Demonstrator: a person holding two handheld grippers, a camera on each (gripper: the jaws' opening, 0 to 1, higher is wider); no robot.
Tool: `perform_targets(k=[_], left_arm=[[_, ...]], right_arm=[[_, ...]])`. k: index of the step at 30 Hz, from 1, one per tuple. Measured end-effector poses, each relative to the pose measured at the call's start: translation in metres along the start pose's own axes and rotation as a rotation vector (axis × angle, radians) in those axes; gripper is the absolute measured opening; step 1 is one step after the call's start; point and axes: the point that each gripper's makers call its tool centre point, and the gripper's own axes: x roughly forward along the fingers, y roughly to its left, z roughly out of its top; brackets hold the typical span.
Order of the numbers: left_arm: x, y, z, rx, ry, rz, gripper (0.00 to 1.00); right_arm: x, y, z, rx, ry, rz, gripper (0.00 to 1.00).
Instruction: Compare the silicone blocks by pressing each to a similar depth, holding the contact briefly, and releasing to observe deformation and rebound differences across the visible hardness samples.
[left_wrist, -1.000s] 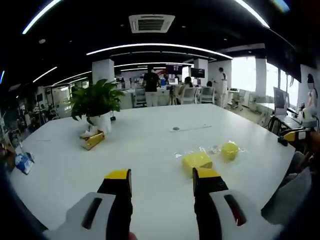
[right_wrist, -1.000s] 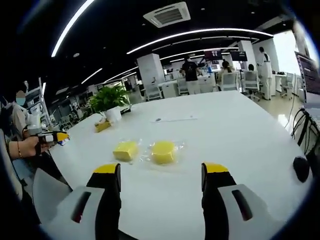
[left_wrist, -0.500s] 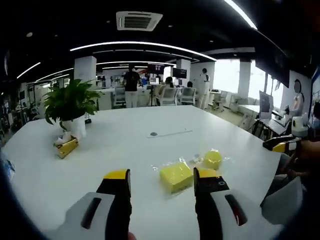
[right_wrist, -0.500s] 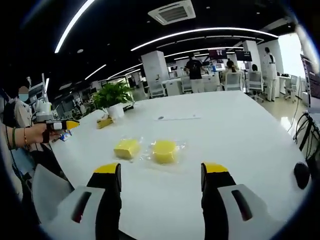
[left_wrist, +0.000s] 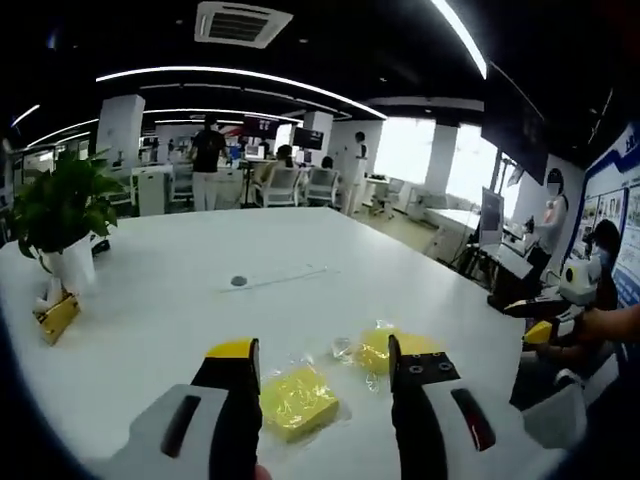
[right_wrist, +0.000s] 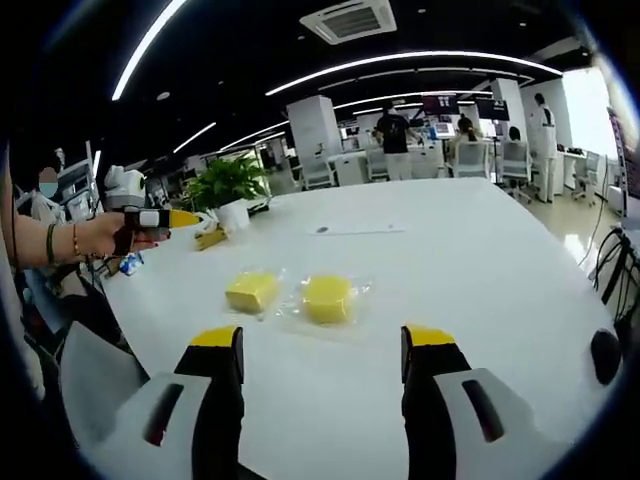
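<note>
Our left tool (left_wrist: 322, 362) has its jaws wide apart and empty, the square block (left_wrist: 297, 400) lying between them on the worktop (left_wrist: 180, 300), the round block (left_wrist: 385, 348) just beyond; our right tool (right_wrist: 322, 345) gapes empty too, both blocks ahead; we judge the loose wrap may let a block slide under pressure, spoiling equal depth.
</note>
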Motion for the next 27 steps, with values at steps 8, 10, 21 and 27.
perform_targets(k=[8, 10, 21, 27], left_arm=[[0.054, -0.014, -0.012, -0.052, 0.056, -0.091, 0.52], [0.065, -0.014, -0.018, -0.072, 0.079, -0.100, 0.52], [0.117, -0.022, -0.047, -0.082, 0.203, -0.170, 0.50], [0.142, -0.021, -0.068, -0.089, 0.297, -0.180, 0.51]], right_arm=[[0.001, -0.011, -0.011, 0.016, 0.018, -0.015, 0.59], [0.001, -0.013, -0.014, 0.019, 0.025, -0.018, 0.59], [0.007, -0.021, -0.020, 0.034, 0.035, -0.028, 0.58], [0.009, -0.024, -0.025, 0.045, 0.043, -0.032, 0.58]])
